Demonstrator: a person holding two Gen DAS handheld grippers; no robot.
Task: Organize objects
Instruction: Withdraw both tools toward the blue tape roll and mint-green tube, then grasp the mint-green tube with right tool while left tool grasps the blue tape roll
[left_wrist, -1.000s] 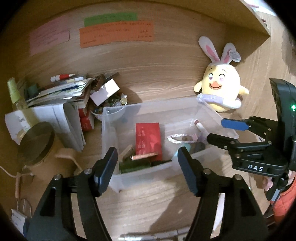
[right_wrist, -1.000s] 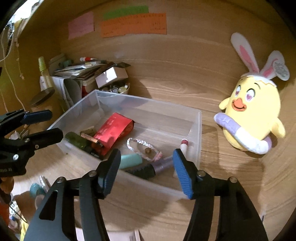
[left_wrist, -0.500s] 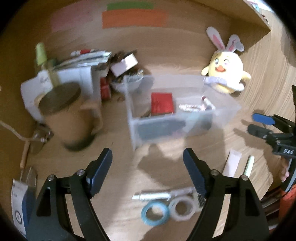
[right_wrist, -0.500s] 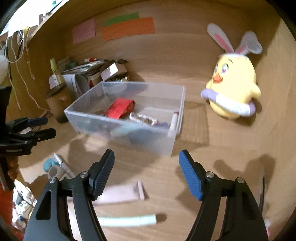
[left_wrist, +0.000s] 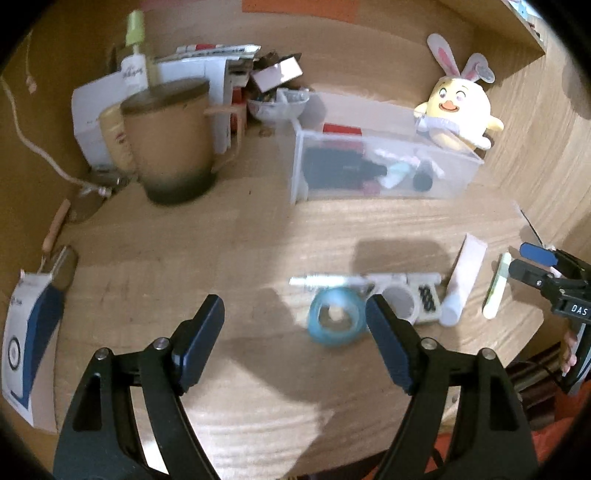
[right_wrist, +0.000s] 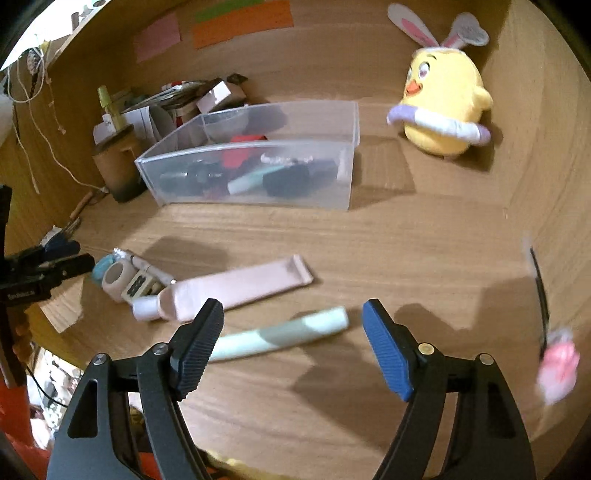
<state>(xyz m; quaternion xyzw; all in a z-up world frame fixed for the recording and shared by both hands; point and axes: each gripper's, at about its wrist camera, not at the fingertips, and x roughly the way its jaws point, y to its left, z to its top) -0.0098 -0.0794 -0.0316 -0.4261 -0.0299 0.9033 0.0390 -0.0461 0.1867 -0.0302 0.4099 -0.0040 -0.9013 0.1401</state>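
A clear plastic bin (left_wrist: 384, 173) (right_wrist: 258, 173) holds a red packet and several small items at the back of the wooden desk. In front lie a blue tape roll (left_wrist: 336, 315), a white tape roll (left_wrist: 400, 301), a pen (left_wrist: 325, 282), a pink tube (right_wrist: 236, 290) (left_wrist: 463, 278) and a pale green stick (right_wrist: 280, 338) (left_wrist: 496, 286). My left gripper (left_wrist: 295, 332) is open and empty, just left of the blue tape roll. My right gripper (right_wrist: 293, 339) is open and empty, low over the green stick.
A brown lidded mug (left_wrist: 170, 140) stands at the left by stacked papers and boxes (left_wrist: 207, 74). A yellow bunny plush (right_wrist: 443, 99) sits at the back right. A blue-white card (left_wrist: 26, 325) lies at the left edge. A black pen and pink item (right_wrist: 554, 362) lie far right.
Both grippers have pulled back from over the bin toward the front of the desk. The loose items in front have come into view. Both stay open.
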